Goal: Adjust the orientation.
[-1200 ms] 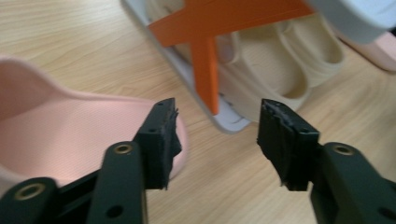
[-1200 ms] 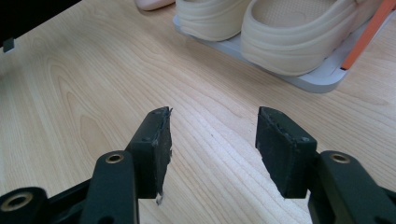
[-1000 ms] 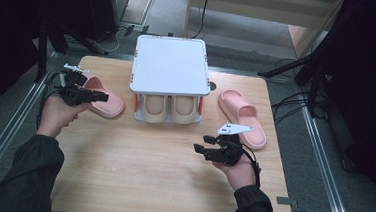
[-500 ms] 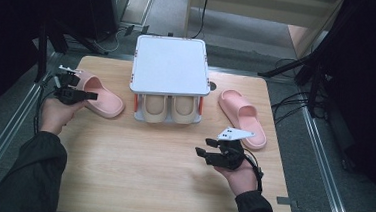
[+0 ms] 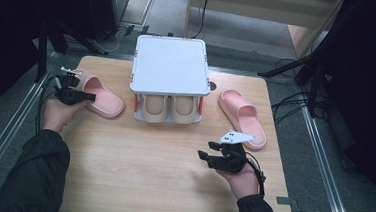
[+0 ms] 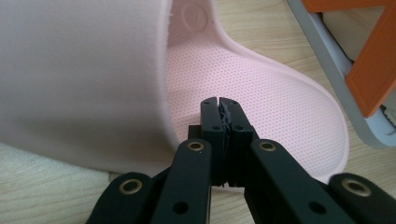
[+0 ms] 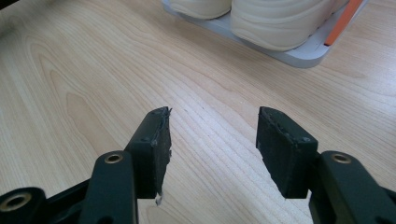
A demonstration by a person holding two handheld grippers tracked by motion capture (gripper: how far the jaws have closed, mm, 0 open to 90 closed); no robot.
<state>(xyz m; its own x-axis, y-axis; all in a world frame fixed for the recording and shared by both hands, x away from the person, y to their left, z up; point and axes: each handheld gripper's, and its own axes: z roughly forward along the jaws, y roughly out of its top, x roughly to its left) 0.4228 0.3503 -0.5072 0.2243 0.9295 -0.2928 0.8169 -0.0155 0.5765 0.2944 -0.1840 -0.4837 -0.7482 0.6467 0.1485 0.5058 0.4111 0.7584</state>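
Observation:
A pink slipper [image 5: 101,99] lies at the table's left. My left gripper [image 5: 82,96] is at its left side, jaws shut together with nothing between them. In the left gripper view, the left gripper [image 6: 219,101] hovers over the dotted insole [image 6: 280,107], beside the slipper's broad strap [image 6: 84,70]. A second pink slipper [image 5: 241,115] lies at the right. My right gripper [image 5: 205,156] is held over bare wood in front of it, open. The right gripper [image 7: 212,119] has only tabletop between its jaws.
A grey shoe rack with a white lid [image 5: 169,64] stands at the back centre, with a pair of beige shoes [image 5: 168,109] on its lower shelf. In the right gripper view, those beige shoes [image 7: 275,18] and the rack's base [image 7: 303,53] are ahead. Dark stands and cables surround the table [image 5: 135,182].
My right gripper has drawn back toward the person, away from the right slipper. My left gripper has shifted slightly left along the left slipper. Neither slipper has moved.

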